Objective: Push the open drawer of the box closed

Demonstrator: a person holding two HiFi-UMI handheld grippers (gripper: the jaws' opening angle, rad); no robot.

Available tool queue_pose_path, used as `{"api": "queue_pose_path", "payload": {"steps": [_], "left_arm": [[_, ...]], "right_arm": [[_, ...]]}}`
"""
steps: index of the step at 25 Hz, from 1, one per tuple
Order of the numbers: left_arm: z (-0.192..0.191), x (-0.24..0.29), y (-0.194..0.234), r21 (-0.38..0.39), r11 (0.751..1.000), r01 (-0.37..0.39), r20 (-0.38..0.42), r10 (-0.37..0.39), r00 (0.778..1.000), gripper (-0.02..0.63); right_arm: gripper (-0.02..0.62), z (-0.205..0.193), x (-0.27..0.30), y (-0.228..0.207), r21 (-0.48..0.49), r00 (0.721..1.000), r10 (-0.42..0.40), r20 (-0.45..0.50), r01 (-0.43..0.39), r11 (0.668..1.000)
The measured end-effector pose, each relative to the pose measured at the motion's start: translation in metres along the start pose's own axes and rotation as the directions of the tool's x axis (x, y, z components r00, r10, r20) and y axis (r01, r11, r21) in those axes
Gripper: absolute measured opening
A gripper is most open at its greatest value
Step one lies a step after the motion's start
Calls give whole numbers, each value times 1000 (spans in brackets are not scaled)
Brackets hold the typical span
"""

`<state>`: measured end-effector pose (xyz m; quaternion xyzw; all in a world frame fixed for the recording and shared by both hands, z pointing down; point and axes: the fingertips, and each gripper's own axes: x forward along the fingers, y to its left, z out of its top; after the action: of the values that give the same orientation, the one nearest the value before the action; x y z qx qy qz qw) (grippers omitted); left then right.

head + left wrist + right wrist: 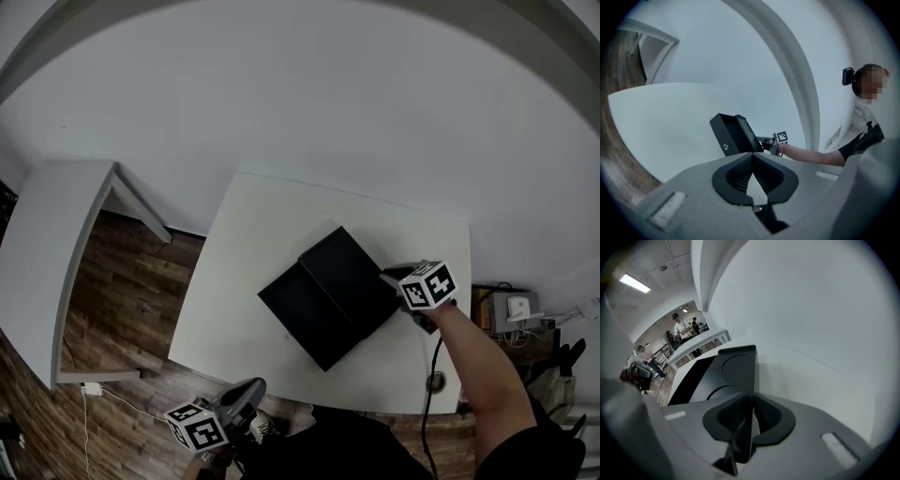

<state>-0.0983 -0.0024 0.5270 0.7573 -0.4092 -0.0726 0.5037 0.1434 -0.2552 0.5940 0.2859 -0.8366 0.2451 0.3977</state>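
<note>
A black box stands open in the middle of the white table, its lid tilted up on the right side. From the left gripper view the box shows a round lock on its front and the raised lid. My right gripper is at the lid's right edge. In the right gripper view its jaws are shut on the thin edge of the lid. My left gripper hangs below the table's near edge, shut and empty, apart from the box.
A second white table stands at the left over wooden floor. Cables and small devices lie on the floor at the right. White walls curve behind. Several people stand far off in another room.
</note>
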Motion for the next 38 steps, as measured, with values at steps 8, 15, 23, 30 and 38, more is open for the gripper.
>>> {"api": "queue_pose_path", "payload": {"steps": [8, 15, 23, 30, 38], "left_arm": [[-9, 56, 33, 322, 942, -92, -174, 155, 972, 53], [-7, 91, 67, 683, 718, -136, -217, 377, 900, 92], [-15, 113, 89, 845, 530, -70, -243, 497, 833, 92], [-16, 123, 88, 861, 506, -58, -241, 505, 829, 92], [-15, 124, 90, 861, 505, -61, -241, 511, 825, 78]], "right_arm": [[51, 0, -1, 1, -16, 1000, 12, 0, -12, 1000], [51, 0, 0, 3, 1, 999, 40, 19, -40, 999], [52, 0, 1, 4, 2, 998, 54, 33, -54, 999], [52, 0, 1, 5, 8, 997, 64, 45, -65, 998], [52, 0, 2, 5, 10, 996, 70, 54, -70, 997]]}}
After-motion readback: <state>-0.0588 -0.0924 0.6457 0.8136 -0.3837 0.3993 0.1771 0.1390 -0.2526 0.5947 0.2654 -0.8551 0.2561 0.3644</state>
